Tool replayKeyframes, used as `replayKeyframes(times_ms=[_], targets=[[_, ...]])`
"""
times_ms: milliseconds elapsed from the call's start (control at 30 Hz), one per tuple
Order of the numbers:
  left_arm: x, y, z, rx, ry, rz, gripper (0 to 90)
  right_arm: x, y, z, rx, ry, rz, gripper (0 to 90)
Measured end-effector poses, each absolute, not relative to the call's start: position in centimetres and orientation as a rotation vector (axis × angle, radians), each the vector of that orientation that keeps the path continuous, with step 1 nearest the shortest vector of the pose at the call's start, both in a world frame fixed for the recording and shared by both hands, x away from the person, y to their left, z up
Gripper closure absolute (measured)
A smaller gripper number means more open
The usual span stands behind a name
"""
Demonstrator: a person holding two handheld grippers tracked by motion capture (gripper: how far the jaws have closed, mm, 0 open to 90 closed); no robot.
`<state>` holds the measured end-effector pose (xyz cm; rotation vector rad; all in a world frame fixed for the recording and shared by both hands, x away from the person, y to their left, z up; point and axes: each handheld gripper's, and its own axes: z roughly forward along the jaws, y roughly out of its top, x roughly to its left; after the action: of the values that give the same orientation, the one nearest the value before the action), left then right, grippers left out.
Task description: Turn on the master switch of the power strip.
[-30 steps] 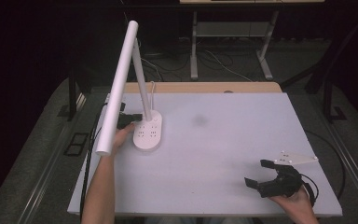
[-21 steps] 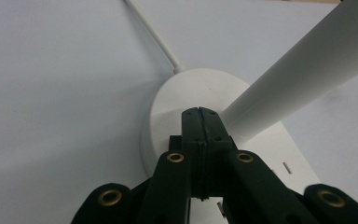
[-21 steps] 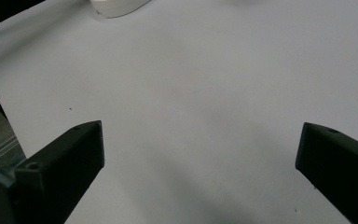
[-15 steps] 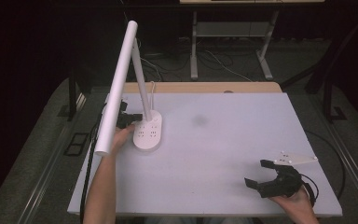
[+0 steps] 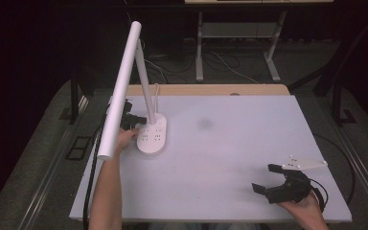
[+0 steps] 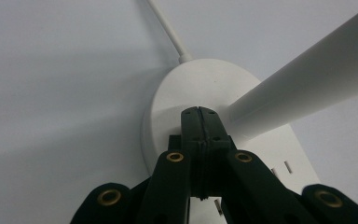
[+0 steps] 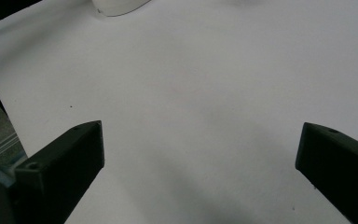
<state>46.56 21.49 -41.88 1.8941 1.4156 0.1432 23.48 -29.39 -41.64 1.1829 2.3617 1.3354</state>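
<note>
My right claw (image 5: 281, 183) rests nearest me at five o'clock on the worktop (image 5: 230, 158), jaws wide and empty; my left claw (image 6: 199, 122), jaws pressed together, touches the lamp base (image 5: 152, 136) at ten o'clock, its arm (image 5: 121, 91) leaning toward me

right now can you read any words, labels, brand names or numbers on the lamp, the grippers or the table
No readable text anywhere.
Lamp base: socket slots and small dark marks, no legible lettering.
Left gripper and right gripper: black, no markings visible.
Table: plain white, one faint smudge.
</note>
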Motion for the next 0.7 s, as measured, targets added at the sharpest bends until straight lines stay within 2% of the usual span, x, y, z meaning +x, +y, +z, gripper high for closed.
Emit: replayKeyframes(times_ms=[700], targets=[[46.17,21.00,-42.06,1.874,1.436,0.168,90.0,23.43,-29.39,-41.59,1.186,2.357,1.330,0.5]])
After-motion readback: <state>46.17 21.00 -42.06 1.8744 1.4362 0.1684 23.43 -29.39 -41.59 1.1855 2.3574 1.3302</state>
